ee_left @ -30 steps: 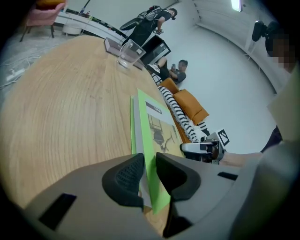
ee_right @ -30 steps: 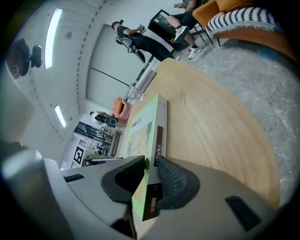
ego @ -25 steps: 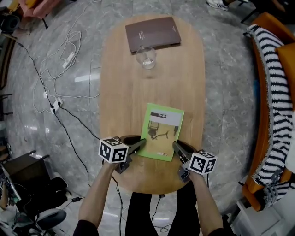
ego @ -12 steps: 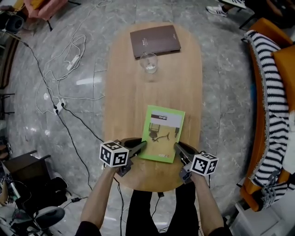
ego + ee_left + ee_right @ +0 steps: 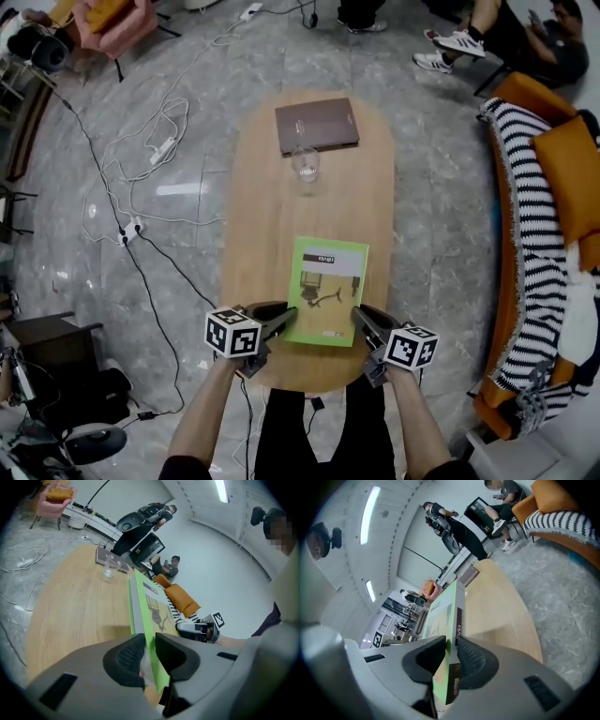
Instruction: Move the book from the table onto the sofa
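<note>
A green book [image 5: 325,292] with a chair picture on its cover hangs above the near end of the oval wooden table [image 5: 272,216]. My left gripper [image 5: 286,317] is shut on its near left corner and my right gripper [image 5: 361,319] is shut on its near right corner. In the left gripper view the book [image 5: 150,606] stands edge-on between the pads of the left gripper [image 5: 149,641]. The right gripper view has the book's spine [image 5: 457,616] clamped in the right gripper [image 5: 451,644]. The orange sofa [image 5: 525,103] with a striped blanket [image 5: 544,216] stands to the right.
A brown book [image 5: 316,125] and a drinking glass [image 5: 306,164] sit at the table's far end. White and black cables [image 5: 141,169] trail over the marble floor on the left. A seated person [image 5: 506,33] is at the top right. An orange cushion [image 5: 572,169] lies on the sofa.
Both grippers have risen together with the green book, lifting it off the tabletop. The table and floor look farther away than before.
</note>
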`<state>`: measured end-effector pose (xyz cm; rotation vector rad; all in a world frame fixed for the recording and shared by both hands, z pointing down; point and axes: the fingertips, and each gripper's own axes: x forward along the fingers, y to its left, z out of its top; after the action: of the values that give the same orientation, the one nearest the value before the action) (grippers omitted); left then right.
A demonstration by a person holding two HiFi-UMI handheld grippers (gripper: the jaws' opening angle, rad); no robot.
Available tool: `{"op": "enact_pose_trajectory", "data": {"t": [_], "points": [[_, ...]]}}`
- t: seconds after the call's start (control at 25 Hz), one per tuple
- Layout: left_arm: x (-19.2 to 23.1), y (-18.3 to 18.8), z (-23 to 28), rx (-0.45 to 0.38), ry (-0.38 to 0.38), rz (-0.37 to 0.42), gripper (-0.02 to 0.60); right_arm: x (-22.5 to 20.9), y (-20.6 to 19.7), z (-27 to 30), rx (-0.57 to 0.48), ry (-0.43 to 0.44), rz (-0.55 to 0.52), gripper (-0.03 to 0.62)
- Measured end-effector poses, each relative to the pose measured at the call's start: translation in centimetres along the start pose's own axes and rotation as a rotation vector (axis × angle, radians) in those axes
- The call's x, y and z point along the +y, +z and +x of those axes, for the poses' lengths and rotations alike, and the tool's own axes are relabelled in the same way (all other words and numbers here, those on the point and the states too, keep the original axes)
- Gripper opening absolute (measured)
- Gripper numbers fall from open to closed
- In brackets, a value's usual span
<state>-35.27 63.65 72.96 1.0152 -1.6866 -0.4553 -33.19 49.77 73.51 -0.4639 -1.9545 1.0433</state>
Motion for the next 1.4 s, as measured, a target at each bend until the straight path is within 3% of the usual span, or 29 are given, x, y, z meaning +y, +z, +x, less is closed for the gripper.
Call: {"op": "enact_pose_trajectory", "data": {"t": [0.2,0.52,0.84,1.4], "points": [[-4.8,1.9,-2.6,-0.062,-0.002,-0.009,0.084,4.1,2.4,-3.6,-0.015,0.027,-0.057,0.095],[-15.1,1.7,-8.3,-0.14,-0.022,-0.017,0.084,12.1,2.9,-12.7,-0.04,0.064,-0.096,0.094],[-23.1,0.5,-12.2,-0.154,-0.028,0.005,0.084,17.8,2.4,-20.1,-0.074,0.086,-0.143,0.095],[-26.4,-0.6,-14.7,-0.187,-0.011,0.026,0.083,20.4,1.2,-22.9,-0.115,0.117,-0.163,0.094]]}}
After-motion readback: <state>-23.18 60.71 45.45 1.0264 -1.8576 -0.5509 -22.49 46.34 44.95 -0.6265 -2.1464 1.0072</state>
